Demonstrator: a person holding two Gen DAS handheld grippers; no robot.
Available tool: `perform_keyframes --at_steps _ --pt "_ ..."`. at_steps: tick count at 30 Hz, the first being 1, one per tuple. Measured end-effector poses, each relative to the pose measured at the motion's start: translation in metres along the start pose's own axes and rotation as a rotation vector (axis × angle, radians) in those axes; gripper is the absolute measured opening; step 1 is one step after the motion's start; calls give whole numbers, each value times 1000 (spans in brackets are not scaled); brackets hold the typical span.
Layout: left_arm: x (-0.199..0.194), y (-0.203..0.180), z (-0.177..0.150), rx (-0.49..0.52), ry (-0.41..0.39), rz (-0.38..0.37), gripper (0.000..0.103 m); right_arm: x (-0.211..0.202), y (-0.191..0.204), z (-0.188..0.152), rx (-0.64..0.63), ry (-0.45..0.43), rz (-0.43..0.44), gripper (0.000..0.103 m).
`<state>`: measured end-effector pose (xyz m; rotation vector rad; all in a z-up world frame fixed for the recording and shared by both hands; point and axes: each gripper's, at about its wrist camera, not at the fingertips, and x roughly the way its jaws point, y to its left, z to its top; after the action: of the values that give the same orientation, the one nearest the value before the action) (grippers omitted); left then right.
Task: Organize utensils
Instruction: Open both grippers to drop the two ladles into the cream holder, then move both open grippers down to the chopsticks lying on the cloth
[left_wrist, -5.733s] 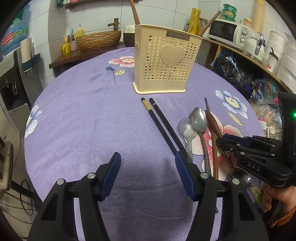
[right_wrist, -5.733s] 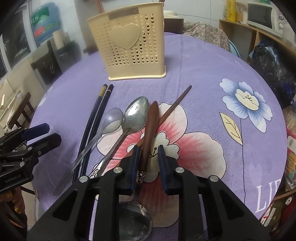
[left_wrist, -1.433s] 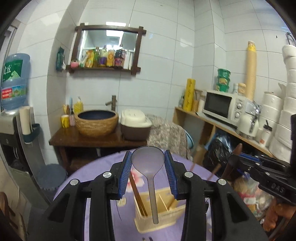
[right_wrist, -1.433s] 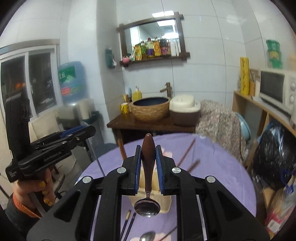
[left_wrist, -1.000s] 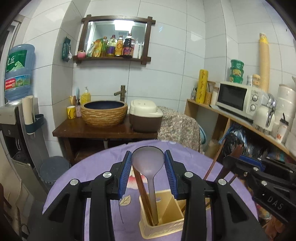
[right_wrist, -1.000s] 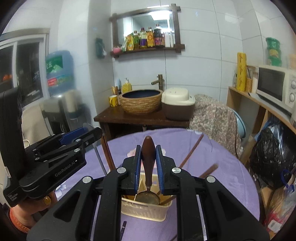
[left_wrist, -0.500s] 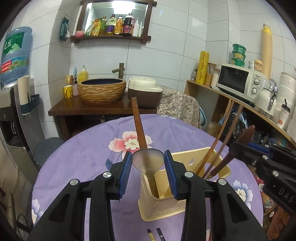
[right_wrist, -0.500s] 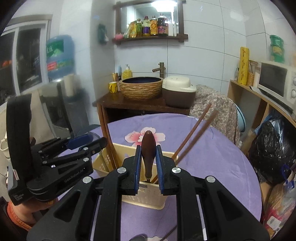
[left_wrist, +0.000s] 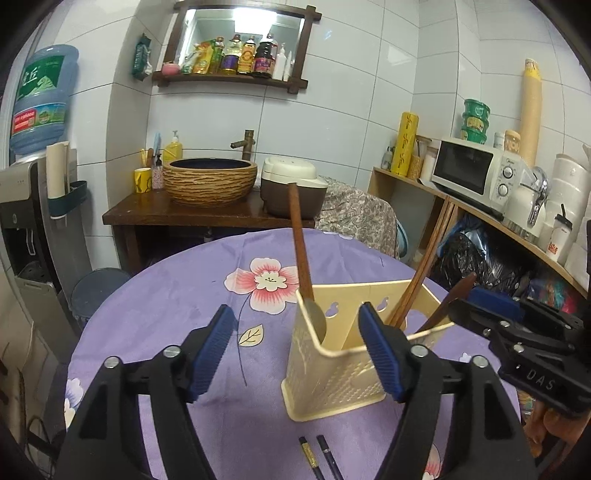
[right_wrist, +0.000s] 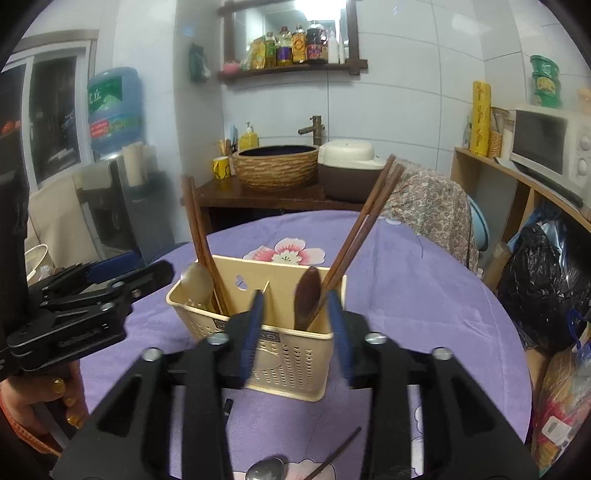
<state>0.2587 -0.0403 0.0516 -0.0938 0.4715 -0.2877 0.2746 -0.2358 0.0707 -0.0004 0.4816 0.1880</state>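
Observation:
The cream utensil holder (left_wrist: 332, 365) stands on the purple flowered tablecloth (left_wrist: 184, 295). My left gripper (left_wrist: 295, 350) hovers just over its left compartment with its jaws opening and nothing between the pads. The translucent spoon (left_wrist: 317, 318) stands loose in that compartment beside a brown stick (left_wrist: 299, 236). My right gripper (right_wrist: 295, 328) is over the holder (right_wrist: 284, 347), its jaws opening and blurred. The brown-handled spoon (right_wrist: 308, 295) rests free in the right compartment against two brown chopsticks (right_wrist: 365, 218). Each gripper also shows in the other's view: right gripper (left_wrist: 476, 306), left gripper (right_wrist: 147, 267).
Two black chopsticks (left_wrist: 317, 456) lie on the cloth in front of the holder. A metal spoon (right_wrist: 266, 470) and a brown chopstick (right_wrist: 336, 454) lie near the front edge. A wooden counter with a basin (left_wrist: 210, 181) stands behind, and a shelf with a microwave (left_wrist: 469, 171) at the right.
Both grippers sank toward the holder and opened. The translucent spoon left the left gripper and the brown-handled spoon left the right; each now stands in its compartment.

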Motion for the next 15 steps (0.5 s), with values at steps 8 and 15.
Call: perform_keyframes --at_steps 8,15 --pt "-29 13 -41 -2 48 39 93 -49 -9 -24 -17 -49 -105 93" --pt "-42 28 -96 -12 188 105 95 -51 -12 -94 -28 144 -252 97"
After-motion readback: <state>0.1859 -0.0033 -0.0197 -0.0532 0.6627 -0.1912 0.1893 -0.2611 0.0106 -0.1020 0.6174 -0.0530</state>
